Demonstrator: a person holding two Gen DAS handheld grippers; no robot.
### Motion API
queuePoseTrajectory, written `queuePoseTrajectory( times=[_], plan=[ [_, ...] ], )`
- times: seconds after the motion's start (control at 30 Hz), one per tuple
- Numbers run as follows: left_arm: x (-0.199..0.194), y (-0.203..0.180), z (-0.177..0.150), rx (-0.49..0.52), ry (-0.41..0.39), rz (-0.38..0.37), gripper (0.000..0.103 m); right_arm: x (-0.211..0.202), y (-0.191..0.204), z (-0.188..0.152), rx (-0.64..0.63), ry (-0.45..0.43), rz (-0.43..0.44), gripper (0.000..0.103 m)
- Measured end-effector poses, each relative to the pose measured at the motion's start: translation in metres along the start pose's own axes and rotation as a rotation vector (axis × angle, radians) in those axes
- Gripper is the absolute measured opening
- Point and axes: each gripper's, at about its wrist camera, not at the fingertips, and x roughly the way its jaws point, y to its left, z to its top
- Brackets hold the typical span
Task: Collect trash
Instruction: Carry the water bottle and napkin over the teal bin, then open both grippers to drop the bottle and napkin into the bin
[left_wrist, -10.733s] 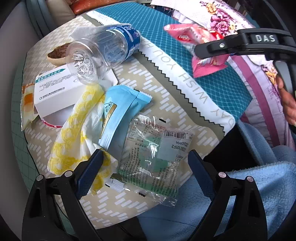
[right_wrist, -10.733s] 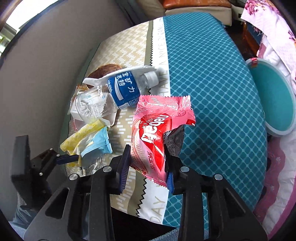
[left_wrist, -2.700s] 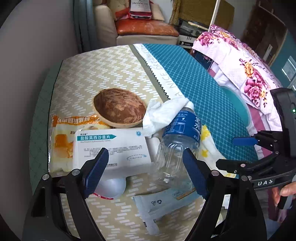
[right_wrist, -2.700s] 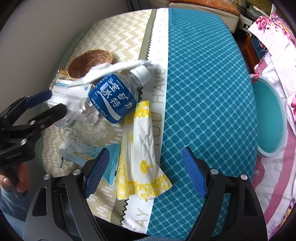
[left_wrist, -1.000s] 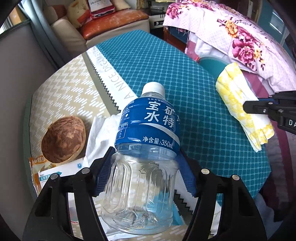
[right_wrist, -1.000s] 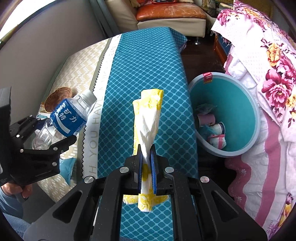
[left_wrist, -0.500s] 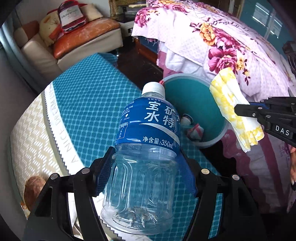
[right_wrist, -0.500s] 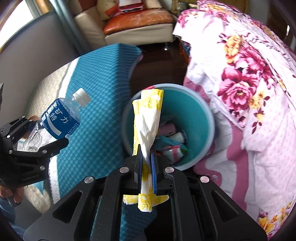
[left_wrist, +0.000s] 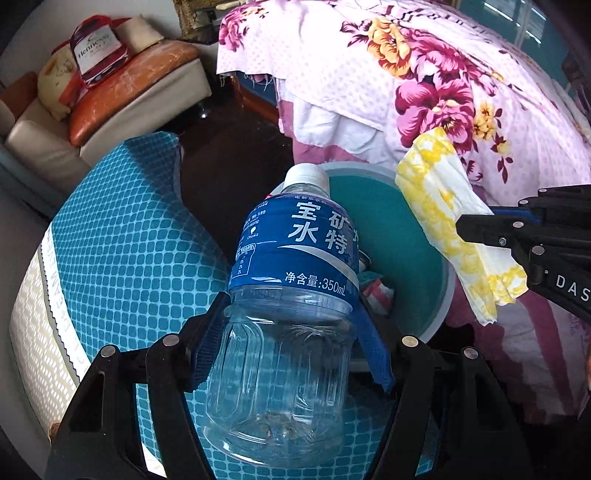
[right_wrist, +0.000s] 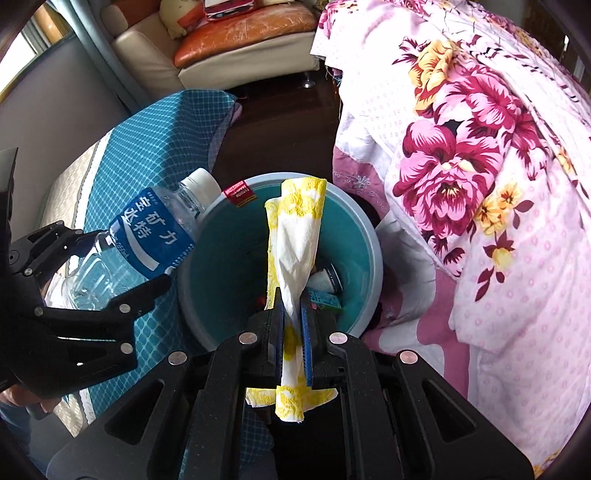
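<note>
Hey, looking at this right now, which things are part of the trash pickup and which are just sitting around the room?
Part of the job:
bottle, held in the left tongs
napkin, pinched in the right tongs
bin, already holding some trash

Just lying about:
floral bedding
sofa
tablecloth

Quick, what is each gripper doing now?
Left gripper: shut on the plastic bottle.
Right gripper: shut on the yellow-white napkin.
</note>
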Motion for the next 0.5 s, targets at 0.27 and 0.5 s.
queuePoseTrajectory(
  times=[0.27, 0.5],
  plan=[
    [0.004, 0.007, 0.0, -0.02, -0.013, 0.027, 0.082, 0.007, -0.001, 0.007, -0.003, -0.005, 0.004, 0.047],
    [-0.013, 0.014, -0.011, -0.022, -0.038, 0.045, 0.083, -0.003, 0.012, 0.003, -0.045, -0.016, -0.018, 0.071]
  ],
)
